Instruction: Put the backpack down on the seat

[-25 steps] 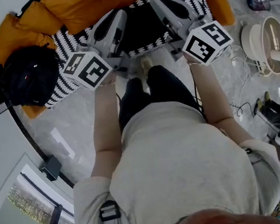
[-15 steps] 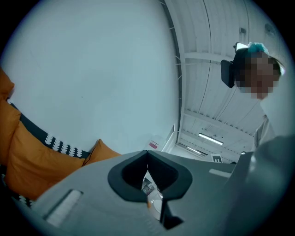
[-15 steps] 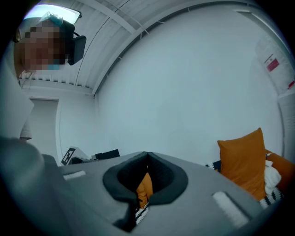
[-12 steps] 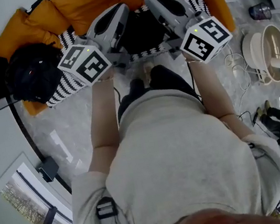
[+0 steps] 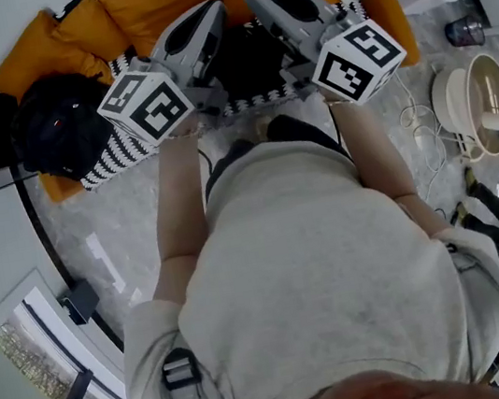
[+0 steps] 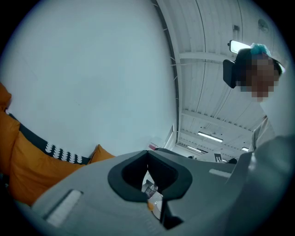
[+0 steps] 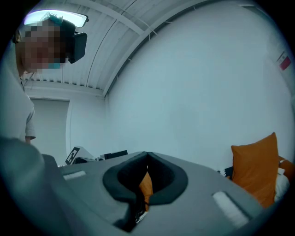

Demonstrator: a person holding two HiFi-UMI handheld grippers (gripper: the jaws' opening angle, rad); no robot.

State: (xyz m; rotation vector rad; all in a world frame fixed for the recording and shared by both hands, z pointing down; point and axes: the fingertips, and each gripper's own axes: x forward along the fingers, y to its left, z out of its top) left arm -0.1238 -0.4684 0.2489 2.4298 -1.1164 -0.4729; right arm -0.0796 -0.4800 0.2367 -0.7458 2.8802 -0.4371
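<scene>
A pale wall is backing an orange sofa (image 5: 164, 0), its seat covered by a black-and-white throw (image 5: 113, 146). The black backpack (image 5: 250, 61) is lying on that seat, contents not showing. The left hand-held gripper (image 6: 148, 156) and right hand-held gripper (image 7: 146, 159) are flanking it, jaws pressed together on nothing. A pale basin (image 5: 485, 69) on the floor is holding something white.

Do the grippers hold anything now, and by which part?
Nothing is held. Both the left gripper and the right gripper are shut and empty; the black backpack lies on the seat, apart from them.
</scene>
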